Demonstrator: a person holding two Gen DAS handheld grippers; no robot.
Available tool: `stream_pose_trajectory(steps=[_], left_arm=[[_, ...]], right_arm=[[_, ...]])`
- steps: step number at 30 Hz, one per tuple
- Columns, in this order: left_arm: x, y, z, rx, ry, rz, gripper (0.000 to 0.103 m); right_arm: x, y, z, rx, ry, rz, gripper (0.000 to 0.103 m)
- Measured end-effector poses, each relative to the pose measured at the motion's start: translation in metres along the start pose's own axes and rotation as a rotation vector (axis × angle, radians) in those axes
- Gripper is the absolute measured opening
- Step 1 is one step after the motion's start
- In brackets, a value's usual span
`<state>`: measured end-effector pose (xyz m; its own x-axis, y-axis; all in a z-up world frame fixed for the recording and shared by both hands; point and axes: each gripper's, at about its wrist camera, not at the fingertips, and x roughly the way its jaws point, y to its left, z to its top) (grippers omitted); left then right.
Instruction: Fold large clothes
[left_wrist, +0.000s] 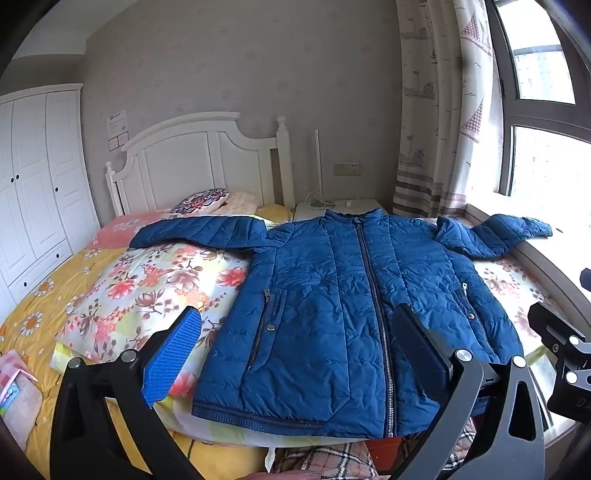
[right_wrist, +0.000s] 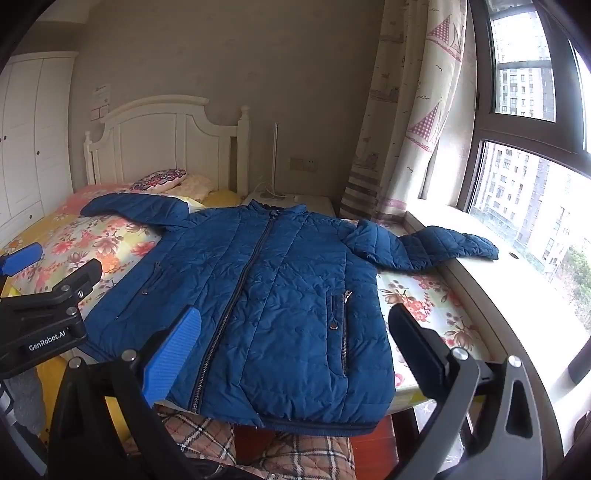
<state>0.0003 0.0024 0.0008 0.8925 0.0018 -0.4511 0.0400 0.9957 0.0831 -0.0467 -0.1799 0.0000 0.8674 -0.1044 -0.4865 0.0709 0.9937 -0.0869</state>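
A blue quilted jacket (left_wrist: 332, 295) lies front up and zipped on a floral quilt (left_wrist: 155, 280), its hem at the near edge. One sleeve (left_wrist: 199, 230) stretches left toward the pillows. The other sleeve (right_wrist: 443, 243) reaches onto the windowsill (right_wrist: 517, 295). My left gripper (left_wrist: 295, 350) hovers open over the jacket's (right_wrist: 266, 295) lower left half, touching nothing. My right gripper (right_wrist: 295, 350) hovers open over the lower right half, pads clear of the cloth. In the right wrist view the left gripper (right_wrist: 55, 264) shows at the left edge.
The bed has a white headboard (left_wrist: 192, 158), pillows (left_wrist: 201, 201) and a yellow sheet (left_wrist: 37, 306). A white wardrobe (left_wrist: 33, 184) stands left; a nightstand (left_wrist: 340, 206), curtain (left_wrist: 436, 129) and window (right_wrist: 524, 206) are on the right. Plaid fabric (right_wrist: 207, 435) lies below the jacket's hem.
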Motion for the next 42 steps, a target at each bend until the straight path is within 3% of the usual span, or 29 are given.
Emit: stream_pose_trajectory(steps=[42], left_arm=[[0.0013,0.0055,-0.0046,0.001,0.001,-0.002,0.099]], right_arm=[[-0.0001,0.0036,-0.0022,0.0,0.0,0.011,0.101]])
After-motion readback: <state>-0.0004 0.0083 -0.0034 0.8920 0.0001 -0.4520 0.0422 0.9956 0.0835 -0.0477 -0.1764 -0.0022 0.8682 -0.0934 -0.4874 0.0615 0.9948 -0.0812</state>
